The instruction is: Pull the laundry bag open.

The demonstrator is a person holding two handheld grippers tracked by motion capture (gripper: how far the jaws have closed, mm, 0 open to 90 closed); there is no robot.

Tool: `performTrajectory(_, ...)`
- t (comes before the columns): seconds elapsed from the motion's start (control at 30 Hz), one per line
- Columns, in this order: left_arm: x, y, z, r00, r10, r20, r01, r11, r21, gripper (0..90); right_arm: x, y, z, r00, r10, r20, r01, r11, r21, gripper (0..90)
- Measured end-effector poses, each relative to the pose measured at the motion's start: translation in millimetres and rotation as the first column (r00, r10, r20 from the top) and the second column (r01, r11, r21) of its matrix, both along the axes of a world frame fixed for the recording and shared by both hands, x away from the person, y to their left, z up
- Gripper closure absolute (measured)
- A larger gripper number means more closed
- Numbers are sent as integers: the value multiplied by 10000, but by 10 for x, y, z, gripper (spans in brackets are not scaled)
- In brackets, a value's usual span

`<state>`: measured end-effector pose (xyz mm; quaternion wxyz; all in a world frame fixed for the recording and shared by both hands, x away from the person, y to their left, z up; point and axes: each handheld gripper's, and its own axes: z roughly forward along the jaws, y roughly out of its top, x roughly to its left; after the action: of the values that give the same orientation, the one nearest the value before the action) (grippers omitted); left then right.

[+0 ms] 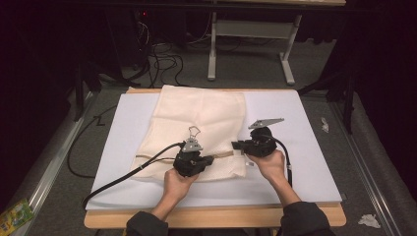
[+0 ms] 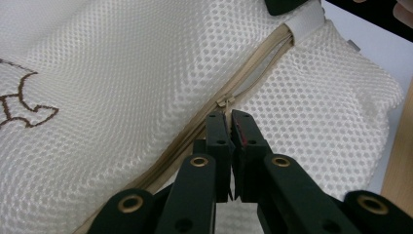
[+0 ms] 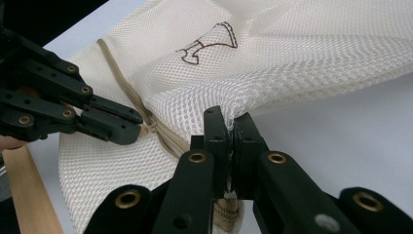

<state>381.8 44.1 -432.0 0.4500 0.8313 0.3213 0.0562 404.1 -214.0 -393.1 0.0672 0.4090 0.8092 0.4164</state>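
Cream-white mesh laundry bag (image 1: 199, 125) with a beige zipper (image 2: 195, 131), spread flat on the white board (image 1: 295, 123) covering the wooden table (image 1: 211, 219), near edge toward the person. Left gripper (image 2: 229, 116) low over the bag's near part, jaws clenched at the small zipper pull (image 2: 225, 101), apparently pinching its tab. Right gripper (image 3: 229, 119) at the bag's near right corner, jaws clamped tight on a pinch of mesh, lifting it slightly off the board. Brown embroidered mark (image 3: 209, 43) on the mesh farther back.
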Motion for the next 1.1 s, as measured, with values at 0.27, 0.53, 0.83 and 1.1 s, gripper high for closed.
performTrajectory(0.27, -3, 52, 3, 9999, 103, 53, -103, 9999, 95, 874, 1, -14, 6, 10000, 17, 46, -17, 10000, 24, 887)
performTrajectory(0.53, 0, 197, 2, 9991, 420, 71, -421, 9991, 36, 874, -1, -63, 15, 9999, -129, 75, 128, 9999, 35, 887)
performTrajectory(0.83, -14, 317, 72, 9974, 657, 298, -656, 9978, -29, 874, -6, -119, 17, 9996, -259, 81, 259, 9997, 33, 887)
performTrajectory(1.1, -8, 413, 133, 9964, 801, 287, -797, 9967, -137, 874, -11, -188, 13, 9991, -427, 28, 427, 9991, 10, 887)
